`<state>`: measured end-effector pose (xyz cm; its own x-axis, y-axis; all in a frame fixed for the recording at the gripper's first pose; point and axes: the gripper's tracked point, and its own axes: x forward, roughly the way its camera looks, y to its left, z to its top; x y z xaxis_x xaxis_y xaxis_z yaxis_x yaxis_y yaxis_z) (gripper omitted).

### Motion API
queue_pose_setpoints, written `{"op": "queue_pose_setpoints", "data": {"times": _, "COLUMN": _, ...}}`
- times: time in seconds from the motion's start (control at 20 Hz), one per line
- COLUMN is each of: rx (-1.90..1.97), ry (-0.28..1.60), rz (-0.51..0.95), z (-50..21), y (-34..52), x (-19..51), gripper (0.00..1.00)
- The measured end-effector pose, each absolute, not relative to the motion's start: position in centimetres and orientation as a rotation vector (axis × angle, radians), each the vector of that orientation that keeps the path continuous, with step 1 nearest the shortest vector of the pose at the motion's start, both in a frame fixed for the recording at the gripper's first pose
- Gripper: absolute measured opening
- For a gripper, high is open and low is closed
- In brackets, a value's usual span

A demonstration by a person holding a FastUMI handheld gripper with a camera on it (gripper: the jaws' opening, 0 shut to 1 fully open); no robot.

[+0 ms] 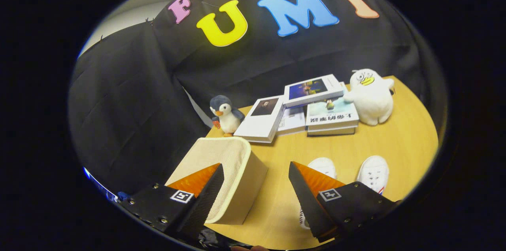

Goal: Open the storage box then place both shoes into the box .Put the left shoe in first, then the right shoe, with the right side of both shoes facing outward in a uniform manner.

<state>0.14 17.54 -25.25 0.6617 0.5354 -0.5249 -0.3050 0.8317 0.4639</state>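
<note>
Gripper view looks down on the light wooden table (395,140), with the gripper (255,199) spread wide and clasping nothing. The cream fabric storage box with a rolled rim (233,176) lies just ahead of the left finger, seemingly still shut, though its lid seam is hard to make out. It looks light and soft-walled, likely to slide or buckle if pushed, so the stiffer rim edge seems the best place to pinch. The pair of white canvas shoes (373,172) stands beside and beyond the right finger, well apart from the box; they look light and pliable, best taken by the heel collar. A penguin plush toy (225,114), stacked books (312,110) and a white duck plush (371,97) sit beyond.
</note>
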Motion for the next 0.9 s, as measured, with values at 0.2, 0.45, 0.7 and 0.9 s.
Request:
{"op": "queue_pose_setpoints", "data": {"times": 0.2, "rx": 0.482, "ry": 0.817, "rz": 0.543, "z": -27.9, "y": 20.8, "x": -0.9, "gripper": 0.99}}
{"op": "queue_pose_setpoints", "data": {"times": 0.45, "rx": 0.588, "ry": 0.926, "rz": 0.590, "z": -30.4, "y": 23.4, "x": -1.8, "gripper": 0.99}}
{"op": "queue_pose_setpoints", "data": {"times": 0.7, "rx": 0.707, "ry": 1.016, "rz": 0.627, "z": -31.2, "y": 25.7, "x": -3.3, "gripper": 0.99}}
{"op": "queue_pose_setpoints", "data": {"times": 0.9, "rx": 0.761, "ry": 1.053, "rz": 0.641, "z": -31.1, "y": 27.1, "x": -3.2, "gripper": 0.83}}
